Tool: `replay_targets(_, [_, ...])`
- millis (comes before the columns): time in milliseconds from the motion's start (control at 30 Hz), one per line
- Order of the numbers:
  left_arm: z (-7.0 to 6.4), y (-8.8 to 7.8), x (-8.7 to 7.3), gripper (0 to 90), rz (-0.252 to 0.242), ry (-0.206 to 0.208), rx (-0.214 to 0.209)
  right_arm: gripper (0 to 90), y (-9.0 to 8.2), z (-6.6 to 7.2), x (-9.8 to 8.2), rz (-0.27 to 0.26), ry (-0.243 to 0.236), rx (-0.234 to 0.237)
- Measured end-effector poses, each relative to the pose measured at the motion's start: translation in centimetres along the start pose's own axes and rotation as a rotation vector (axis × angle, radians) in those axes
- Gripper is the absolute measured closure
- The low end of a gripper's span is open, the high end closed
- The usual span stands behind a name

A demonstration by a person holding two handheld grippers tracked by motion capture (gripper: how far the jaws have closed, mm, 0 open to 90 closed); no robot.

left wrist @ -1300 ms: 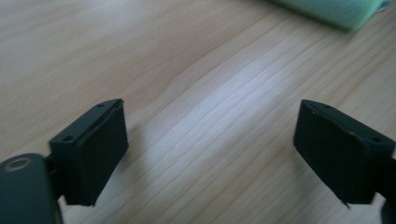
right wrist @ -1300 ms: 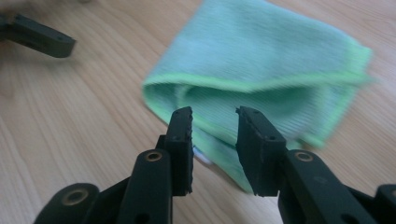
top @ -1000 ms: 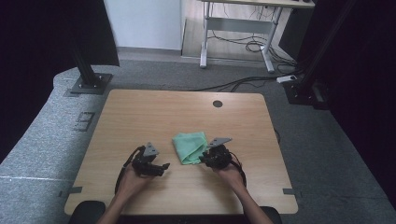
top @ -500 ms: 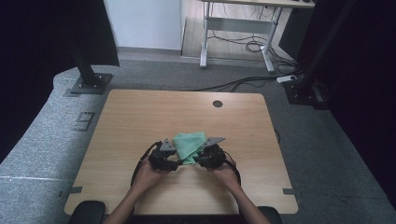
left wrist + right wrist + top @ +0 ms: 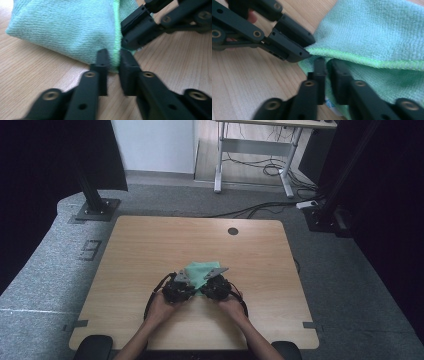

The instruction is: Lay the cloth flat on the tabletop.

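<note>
A folded green cloth (image 5: 202, 269) lies a little in front of the middle of the wooden table (image 5: 150, 245). Both grippers meet side by side at its near corner. My left gripper (image 5: 190, 287) has just been closing, and its jaws now pinch the cloth's stitched edge (image 5: 115, 53). In the left gripper view the right gripper (image 5: 136, 31) sits just beyond, on the same corner. My right gripper (image 5: 206, 286) is shut on a lower layer of the cloth (image 5: 372, 75), under the bright green hem. The left gripper (image 5: 292, 46) shows in the right gripper view, gripping the fold beside it.
A round cable hole (image 5: 233, 231) sits near the table's far edge. Black stand bases (image 5: 95, 210) flank the table on the grey floor, with cables (image 5: 260, 210) behind. A person's hands (image 5: 160, 310) come in over the table's front edge.
The left hand has moved right to the cloth's near corner, beside the right gripper. The right hand has shifted slightly toward it. Both pairs of jaws have come together on the cloth.
</note>
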State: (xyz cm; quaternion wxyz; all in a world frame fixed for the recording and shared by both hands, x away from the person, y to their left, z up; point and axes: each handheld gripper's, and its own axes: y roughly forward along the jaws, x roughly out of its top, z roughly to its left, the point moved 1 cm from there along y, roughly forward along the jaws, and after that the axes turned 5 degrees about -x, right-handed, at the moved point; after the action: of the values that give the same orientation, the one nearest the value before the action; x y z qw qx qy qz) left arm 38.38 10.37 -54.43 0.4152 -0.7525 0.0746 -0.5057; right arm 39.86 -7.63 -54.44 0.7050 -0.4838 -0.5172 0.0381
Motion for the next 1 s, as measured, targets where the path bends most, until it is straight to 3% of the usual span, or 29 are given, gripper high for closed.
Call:
replay_targets(67, [0.0, 0.0, 0.0, 86.0, -0.006, 0.0, 0.0, 87.5, -0.2, 0.0, 0.1, -0.005, -0.001, -0.005])
replay_targets(267, [0.3, -0.7, 0.1, 87.5, -0.024, -0.001, 0.011, 87.7, -1.1, -0.3, 0.1, -0.019, -0.013, -0.028])
replay_targets(600, [1.4, -3.0, 0.3, 87.5, -0.083, -0.029, 0.044, 87.6, -4.3, -3.1, -0.2, -0.061, 0.032, -0.097])
replay_targets(767, [2.5, -4.8, -0.2, 87.5, -0.117, -0.067, 0.056, 87.6, -6.2, -4.8, -0.7, -0.083, 0.063, -0.143])
replay_targets(1000, [3.3, -6.7, -1.1, 87.4, -0.151, -0.106, 0.029, 87.5, -8.7, -6.3, -1.2, -0.108, 0.086, -0.176])
